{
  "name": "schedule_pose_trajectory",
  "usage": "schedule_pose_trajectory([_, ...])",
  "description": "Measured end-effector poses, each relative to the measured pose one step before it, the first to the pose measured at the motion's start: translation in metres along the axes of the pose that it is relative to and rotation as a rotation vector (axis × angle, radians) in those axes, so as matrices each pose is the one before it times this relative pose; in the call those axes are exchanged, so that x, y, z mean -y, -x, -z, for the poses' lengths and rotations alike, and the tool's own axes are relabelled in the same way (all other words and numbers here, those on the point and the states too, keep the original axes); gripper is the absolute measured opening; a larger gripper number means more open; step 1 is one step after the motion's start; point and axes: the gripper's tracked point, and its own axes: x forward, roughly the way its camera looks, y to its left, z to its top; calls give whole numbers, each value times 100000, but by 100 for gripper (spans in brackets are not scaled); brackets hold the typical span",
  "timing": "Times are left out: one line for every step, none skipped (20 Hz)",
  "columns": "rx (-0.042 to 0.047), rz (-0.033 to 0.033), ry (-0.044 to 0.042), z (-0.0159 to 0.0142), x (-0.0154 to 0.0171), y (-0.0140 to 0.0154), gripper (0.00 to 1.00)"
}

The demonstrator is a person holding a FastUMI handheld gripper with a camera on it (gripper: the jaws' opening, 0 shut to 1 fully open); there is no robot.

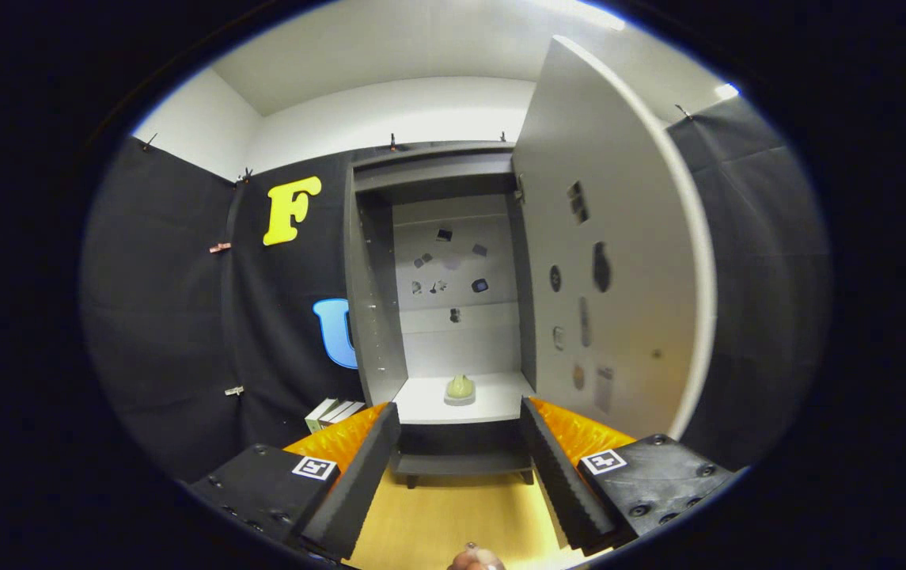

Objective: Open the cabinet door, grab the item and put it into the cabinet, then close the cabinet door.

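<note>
A grey cabinet point(373, 317) stands ahead against the black cloth wall, its door point(619, 261) swung wide open to the right. On the cabinet's white lower shelf point(492, 408) sits a small pale yellow-green item point(460, 388) on a light base, upright. My gripper point(460, 419) is open, its two fingers spread wide with nothing between them. The item lies beyond the fingertips, centred between them, inside the cabinet.
Small stickers dot the cabinet's back panel point(453, 269) and the inside of the door. A few white books point(334, 412) lie left of the cabinet base. The wooden floor point(445, 514) stretches between the fingers. A fingertip of the person point(475, 558) shows at the bottom.
</note>
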Motion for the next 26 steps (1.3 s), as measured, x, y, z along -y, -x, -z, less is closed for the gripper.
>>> schedule_pose_trajectory([46, 208, 1768, 214, 967, 1505, 96])
schedule_pose_trajectory([-861, 312, 1489, 214, 1052, 1425, 96])
schedule_pose_trajectory([-484, 768, 1299, 225, 1268, 1326, 96])
schedule_pose_trajectory([-863, 2039, 742, 183, 1839, 1159, 97])
schedule_pose_trajectory([-195, 1510, -384, 457, 1297, -570, 97])
schedule_pose_trajectory([-547, 1766, -1382, 350, 1611, 217, 97])
schedule_pose_trajectory([-115, 2273, -1789, 244, 2046, 286, 97])
schedule_pose_trajectory([541, 2620, -1226, 146, 2166, -79, 97])
schedule_pose_trajectory([410, 3104, 10, 402, 2174, -361, 98])
schedule_pose_trajectory([-353, 1738, 463, 249, 1880, -326, 97])
schedule_pose_trajectory([-563, 1131, 194, 348, 1188, -393, 98])
schedule_pose_trajectory([-867, -657, -528, 300, 1155, -749, 98])
schedule_pose_trajectory([-692, -2375, -1292, -136, 577, -804, 98])
schedule_pose_trajectory([-554, -3088, -1963, -58, 208, -812, 98])
schedule_pose_trajectory([-783, -3559, -1685, 312, 28, -941, 98])
schedule_pose_trajectory([-585, -2342, -190, 126, 104, -919, 98])
schedule_pose_trajectory([-825, -2907, 545, 416, 104, -1369, 98])
schedule_pose_trajectory([-687, -3011, 229, 337, -368, -596, 98])
schedule_pose_trajectory([-1321, -3838, -483, 312, -655, -744, 98])
schedule_pose_trajectory([-1821, -2803, -743, 406, -616, -484, 98])
schedule_pose_trajectory([-1056, -12, 1022, 210, 351, -525, 98])
schedule_pose_trajectory([-635, -1083, 913, 74, -244, -160, 97])
schedule_pose_trajectory([-65, -398, 262, -304, -320, -323, 97])
schedule_pose_trajectory([-492, -220, 229, 117, -370, 37, 98])
schedule_pose_trajectory([412, -379, -180, -112, -539, -38, 98])
schedule_pose_trajectory([-949, -373, -596, 221, -852, -115, 98])
